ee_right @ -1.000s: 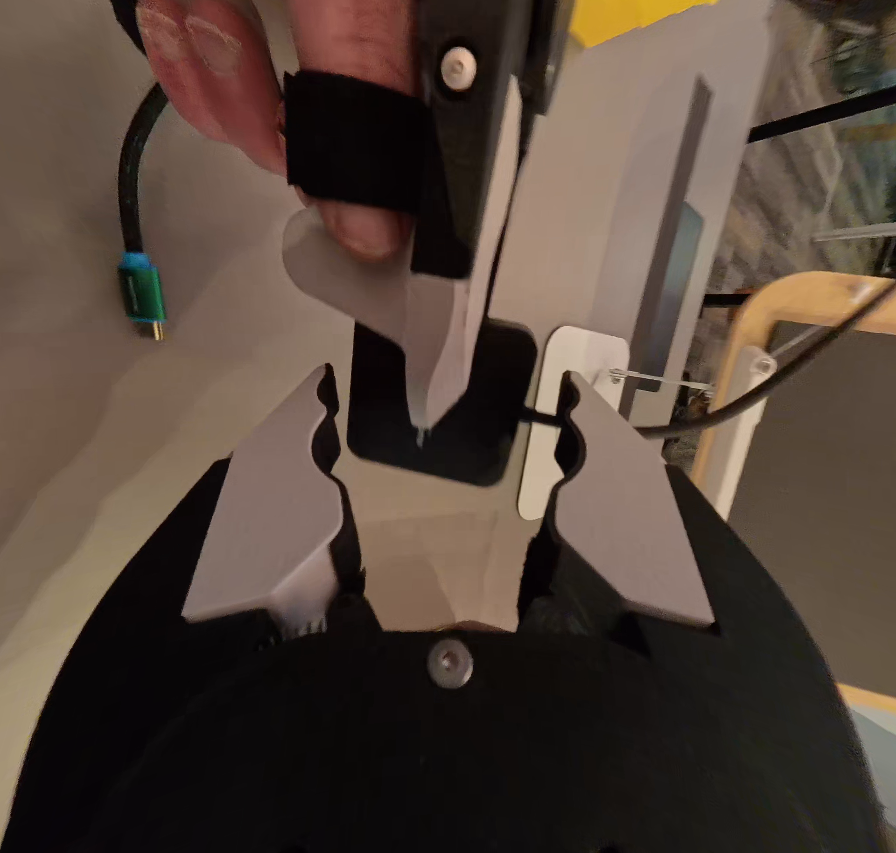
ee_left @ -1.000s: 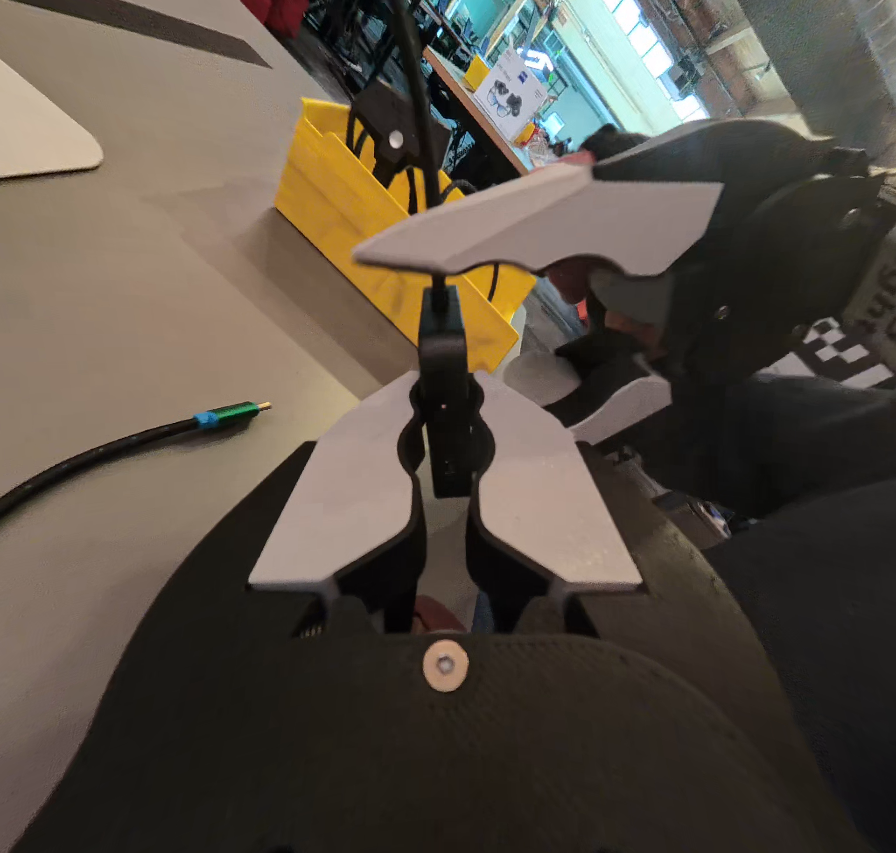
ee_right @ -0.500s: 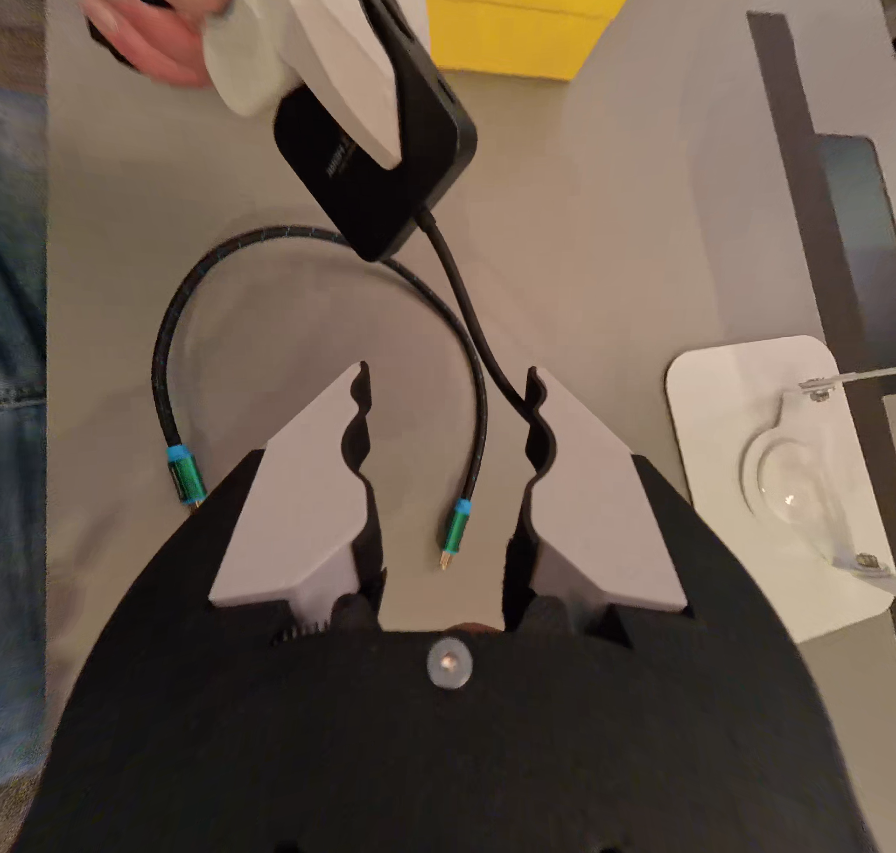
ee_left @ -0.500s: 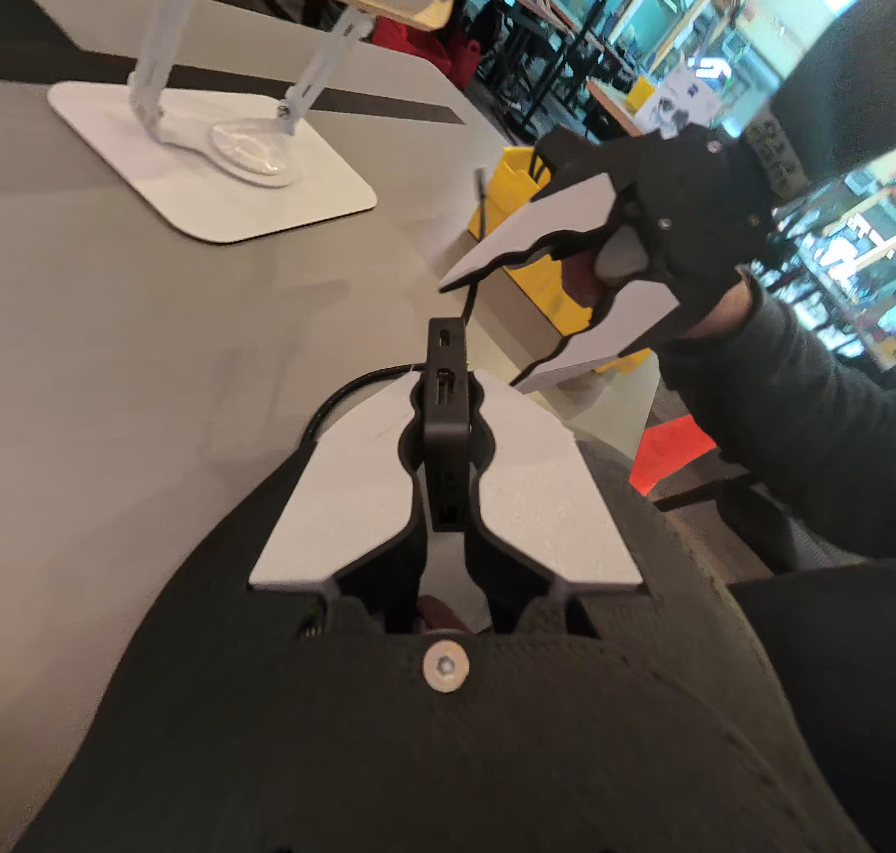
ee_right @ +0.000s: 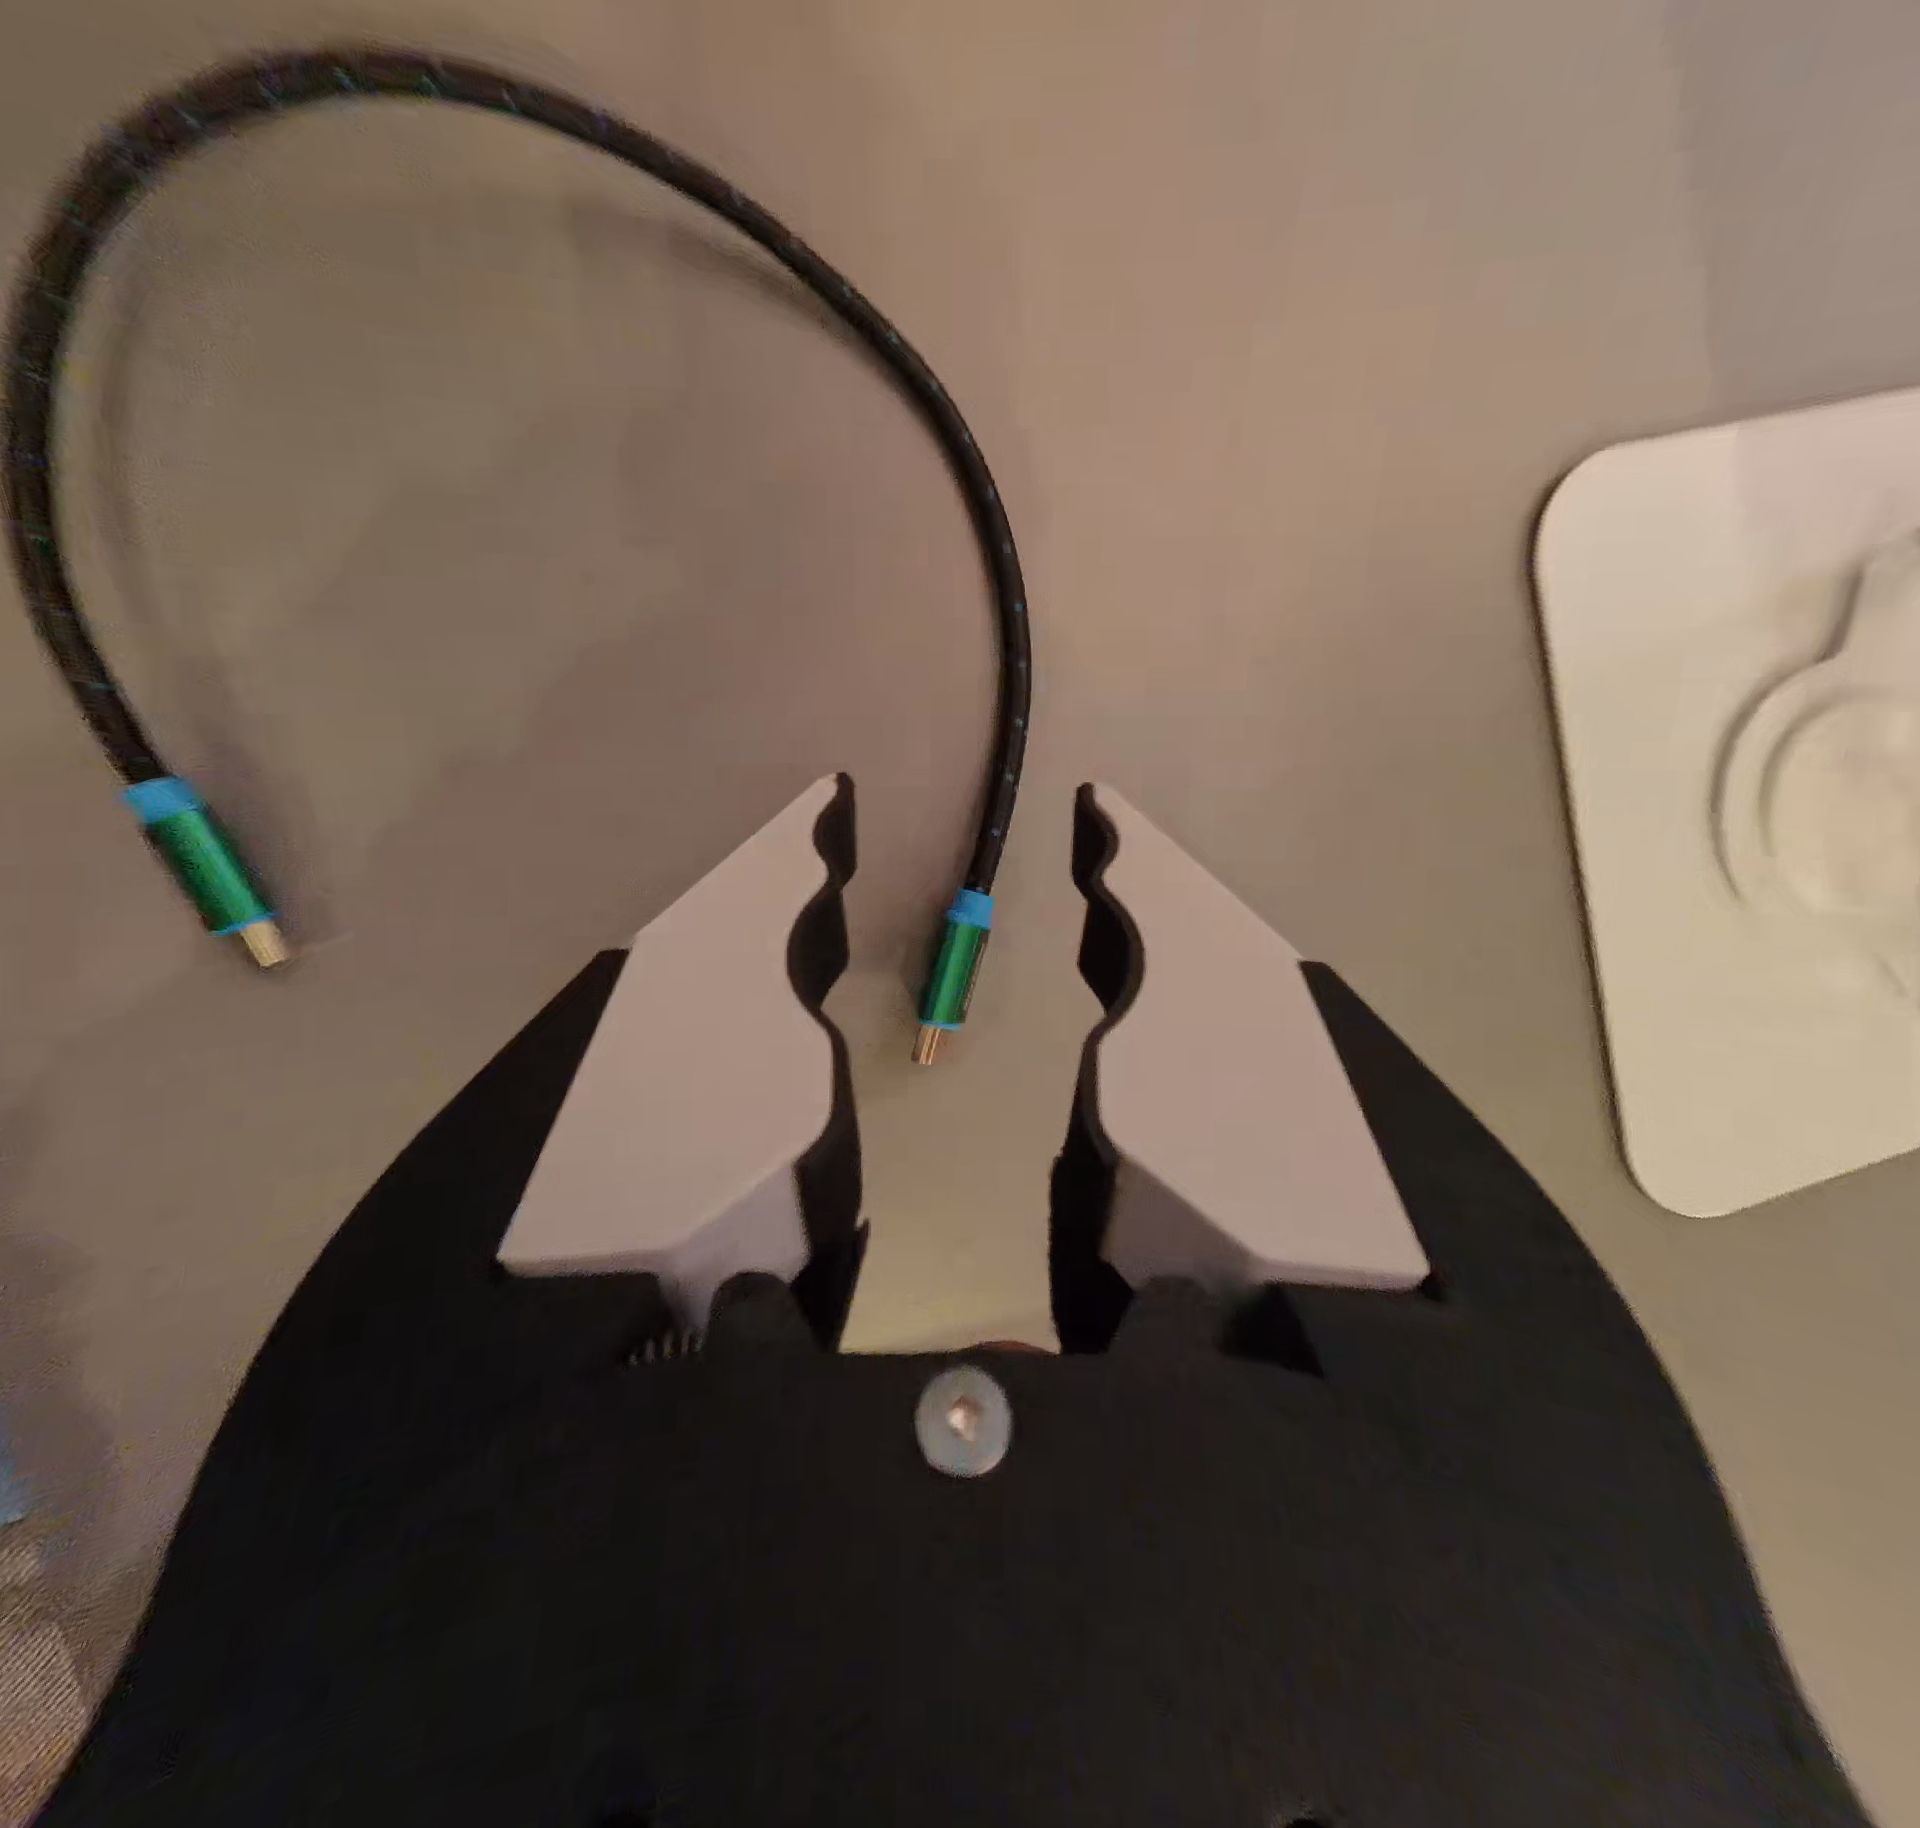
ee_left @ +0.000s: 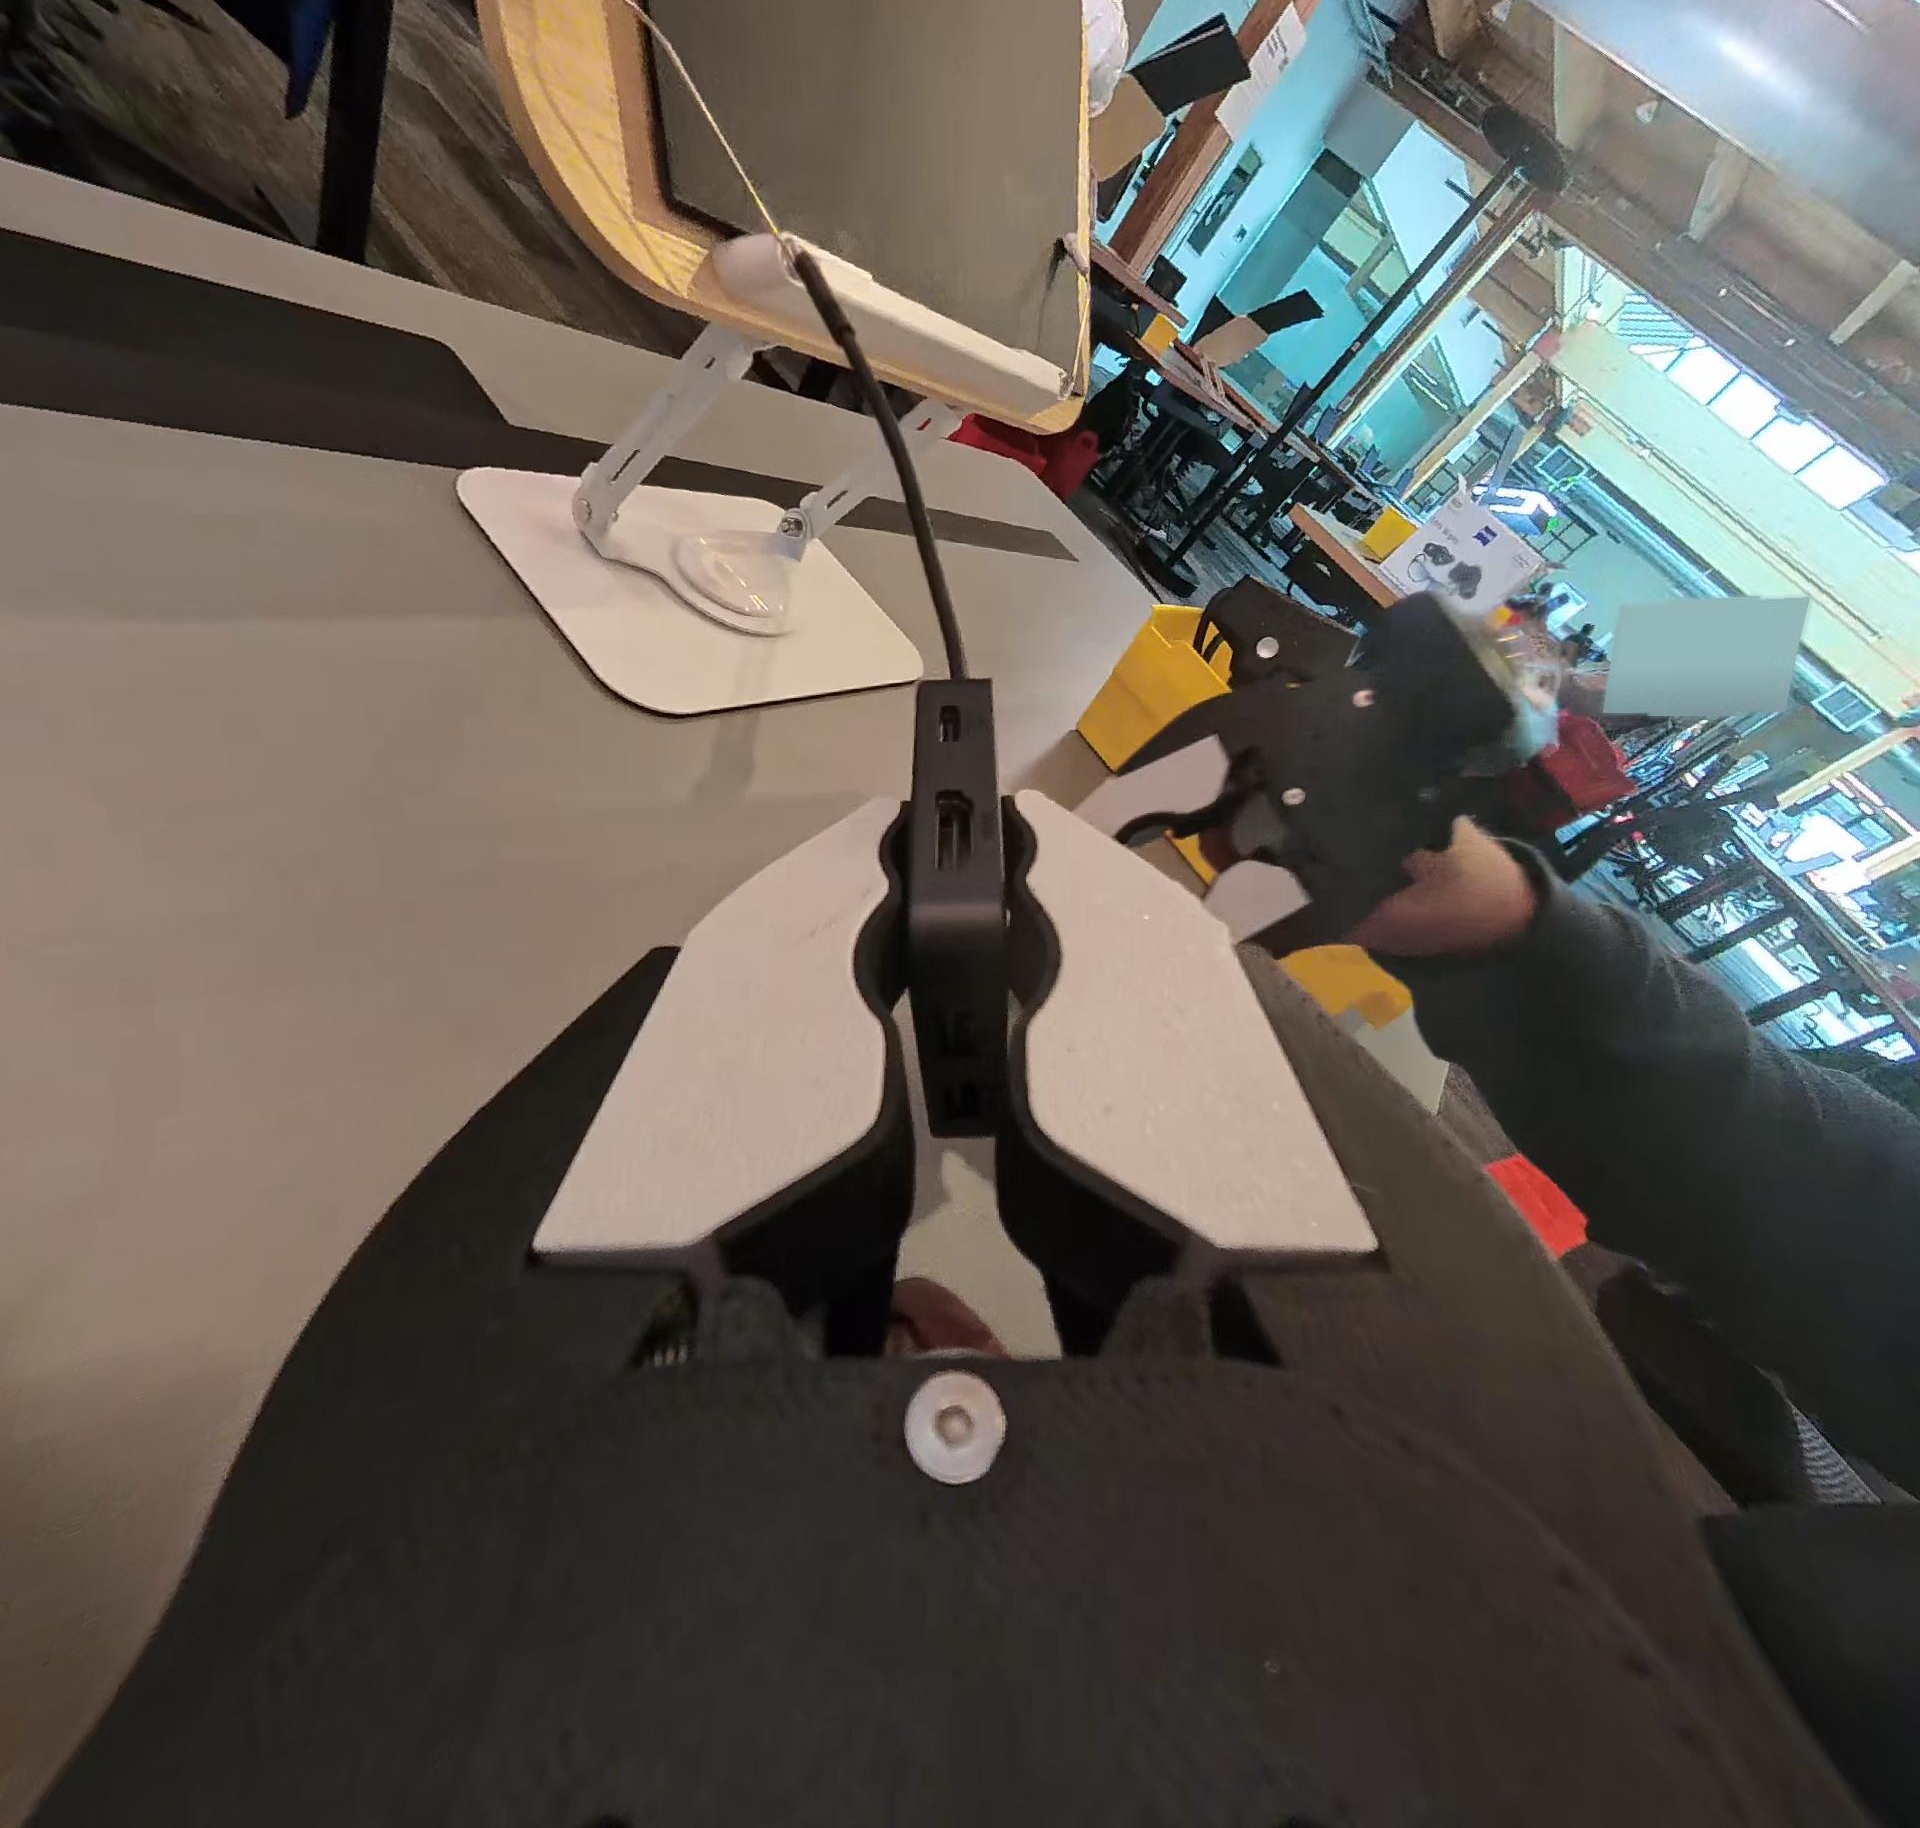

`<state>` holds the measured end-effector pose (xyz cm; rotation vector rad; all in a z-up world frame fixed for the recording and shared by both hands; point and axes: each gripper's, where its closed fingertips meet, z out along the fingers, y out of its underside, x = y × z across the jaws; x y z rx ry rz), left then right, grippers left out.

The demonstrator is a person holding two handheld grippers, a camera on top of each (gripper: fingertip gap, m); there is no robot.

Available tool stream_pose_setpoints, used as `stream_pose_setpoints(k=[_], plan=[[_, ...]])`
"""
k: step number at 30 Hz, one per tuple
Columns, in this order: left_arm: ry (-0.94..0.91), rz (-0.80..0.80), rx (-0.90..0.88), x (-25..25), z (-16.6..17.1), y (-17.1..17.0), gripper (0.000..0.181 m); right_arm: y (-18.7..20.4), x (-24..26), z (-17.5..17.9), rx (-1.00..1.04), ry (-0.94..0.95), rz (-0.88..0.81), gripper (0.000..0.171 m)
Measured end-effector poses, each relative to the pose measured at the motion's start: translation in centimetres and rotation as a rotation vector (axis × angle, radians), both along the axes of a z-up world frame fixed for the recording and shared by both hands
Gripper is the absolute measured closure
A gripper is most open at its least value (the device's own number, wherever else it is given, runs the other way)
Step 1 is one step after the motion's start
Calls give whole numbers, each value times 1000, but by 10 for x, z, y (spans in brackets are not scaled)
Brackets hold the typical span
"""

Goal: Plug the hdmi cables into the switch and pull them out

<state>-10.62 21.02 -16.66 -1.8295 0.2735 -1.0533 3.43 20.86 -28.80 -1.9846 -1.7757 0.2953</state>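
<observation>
Two grippers in view. Left gripper (ee_left: 954, 822) is clamped on the black switch (ee_left: 956, 905), held edge-up above the grey table (ee_left: 260, 739), its thin lead running up to the tilted stand (ee_left: 686, 573). Right gripper (ee_right: 958, 791) has its jaws apart, holding nothing, poised over the braided hdmi cable (ee_right: 582, 126); one green plug (ee_right: 956, 957) lies between the fingers, the other plug (ee_right: 208, 869) off left.

The table (ee_left: 260, 843) is being viewed low and obliquely along the left gripper (ee_left: 954, 822); it is being viewed steeply downward, close, in the right wrist view. The white stand base (ee_left: 717, 635) (ee_right: 1714, 843) is being shared.
</observation>
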Motion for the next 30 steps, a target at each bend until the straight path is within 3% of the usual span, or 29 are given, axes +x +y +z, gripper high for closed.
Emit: stream_pose_setpoints(k=[6, 8, 14, 19, 30], plan=[[-9, -10, 18, 4, 2, -1, 168, 8, 14, -43, -148, -113, -113, 144], [-12, -10, 17, 4, 2, -1, 168, 10, 14, -43, -160, -90, -131, 165], [-14, -9, 37, 4, 7, -2, 169, 11, 11, -25, -177, 62, -184, 167], [-22, 4, 52, 1, 11, -1, 169, 22, 31, 37, -30, 151, -232, 168], [-21, 6, 67, 1, 14, -2, 169, 39, 105, 219, 333, 315, -332, 168]])
